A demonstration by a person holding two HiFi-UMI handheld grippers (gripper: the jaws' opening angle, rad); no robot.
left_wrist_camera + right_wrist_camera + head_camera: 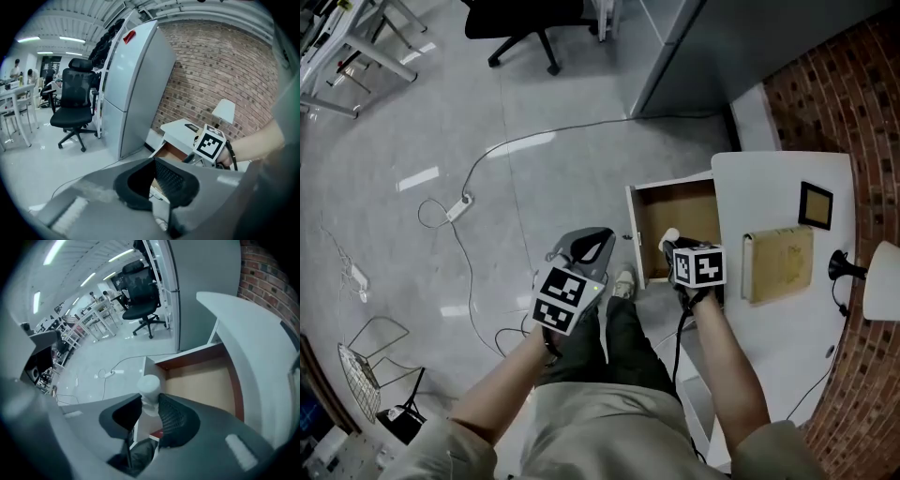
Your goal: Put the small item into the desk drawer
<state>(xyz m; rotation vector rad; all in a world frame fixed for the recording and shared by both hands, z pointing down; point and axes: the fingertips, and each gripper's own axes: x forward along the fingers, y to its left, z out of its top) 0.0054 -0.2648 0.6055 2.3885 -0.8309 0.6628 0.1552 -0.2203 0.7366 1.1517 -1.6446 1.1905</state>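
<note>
Our right gripper (672, 247) has its jaws closed on the small white item (669, 236). In the right gripper view the right gripper (150, 403) shows both dark pads pressed against the item's narrower lower body. The small white item (149, 391) stands upright between them, and its wider rounded top pokes out past the jaw tips. The jaws stand fairly wide, kept apart by the item itself.

From the head view, we hold the item over the open desk drawer (661, 208), above its brown inside and near the side closest to us. The right gripper view shows the desk drawer (206, 380) pulled out from the white desk (248, 329), with the item in line with the corner of the front panel. We cannot tell how high it hangs above the drawer floor.

Our left gripper (602, 234) is off to the left, well apart from the drawer, over the grey floor and above our dark trouser leg (619, 347). In the left gripper view the left gripper (153, 161) has its jaw tips meeting, and it holds nothing.

On the white desk (769, 178) lie a tan book (780, 262) and a small dark picture frame (816, 204), with a white lamp (881, 281) at the far edge by the brick wall (862, 103). A power strip (457, 208) lies on the floor, and a black office chair (75, 101) stands further back.
</note>
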